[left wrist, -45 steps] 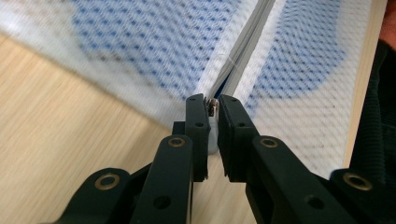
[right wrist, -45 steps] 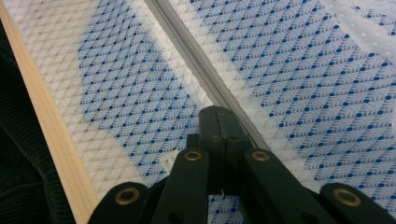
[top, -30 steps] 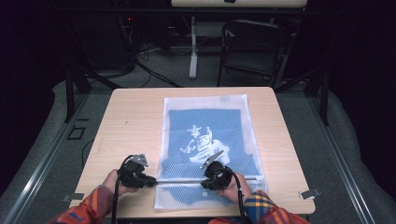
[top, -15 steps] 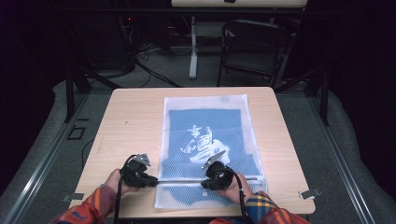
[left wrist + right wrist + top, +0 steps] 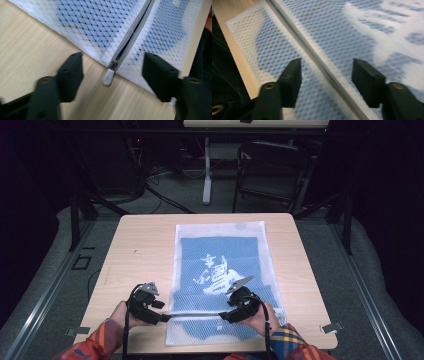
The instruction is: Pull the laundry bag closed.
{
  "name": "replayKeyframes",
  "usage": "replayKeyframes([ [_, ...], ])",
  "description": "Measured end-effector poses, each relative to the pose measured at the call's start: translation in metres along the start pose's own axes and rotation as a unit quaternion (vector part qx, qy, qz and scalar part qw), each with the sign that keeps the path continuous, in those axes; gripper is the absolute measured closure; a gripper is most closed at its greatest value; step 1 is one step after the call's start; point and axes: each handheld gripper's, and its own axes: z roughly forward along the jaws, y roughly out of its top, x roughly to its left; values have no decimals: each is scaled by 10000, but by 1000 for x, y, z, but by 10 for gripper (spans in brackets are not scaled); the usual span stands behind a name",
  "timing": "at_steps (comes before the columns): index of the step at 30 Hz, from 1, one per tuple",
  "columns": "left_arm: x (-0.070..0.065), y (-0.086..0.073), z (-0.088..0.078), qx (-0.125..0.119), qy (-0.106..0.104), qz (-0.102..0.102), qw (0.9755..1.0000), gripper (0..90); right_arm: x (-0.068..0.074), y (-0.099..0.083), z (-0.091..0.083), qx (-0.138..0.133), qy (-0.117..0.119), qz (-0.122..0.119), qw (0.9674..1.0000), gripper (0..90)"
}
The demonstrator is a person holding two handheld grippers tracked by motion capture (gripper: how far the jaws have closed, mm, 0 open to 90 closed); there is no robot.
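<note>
A white mesh bag (image 5: 220, 265) with a blue printed garment inside lies flat on the wooden table (image 5: 140, 250). A zipper (image 5: 197, 313) crosses the bag near its front edge. My left gripper (image 5: 162, 316) sits at the zipper's left end. Its jaws have just been opening and stand open (image 5: 112, 60), with the grey zipper pull (image 5: 108, 76) lying loose between them, touched by neither pad. My right gripper (image 5: 225, 315) hovers over the zipper (image 5: 312, 55) farther right. Its jaws (image 5: 327, 63) have also just been opening and stand open, holding nothing.
The bag's front edge lies close to the table's near edge (image 5: 250, 351). Bare wood lies left and right of the bag. Metal clips (image 5: 332, 327) sit at the front corners. A dark chair (image 5: 270, 170) and cables stand on the floor behind the table.
The right hand has lifted slightly off the bag. The left hand has stayed at the zipper's left end.
</note>
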Motion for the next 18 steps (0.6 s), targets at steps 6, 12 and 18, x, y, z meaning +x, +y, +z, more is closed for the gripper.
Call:
replayKeyframes([
  [6,1,-6,-18,-247,282,-188,9991,172,-22,-17,-30,-86,-485,495,9976,184],
  [12,8,-18,-33,-449,657,-532,9954,140,-46,-43,-56,-137,-980,939,9906,125],
  [18,15,-24,-38,-456,958,-621,9924,130,-69,-73,-80,-177,-1335,1301,9823,105],
])
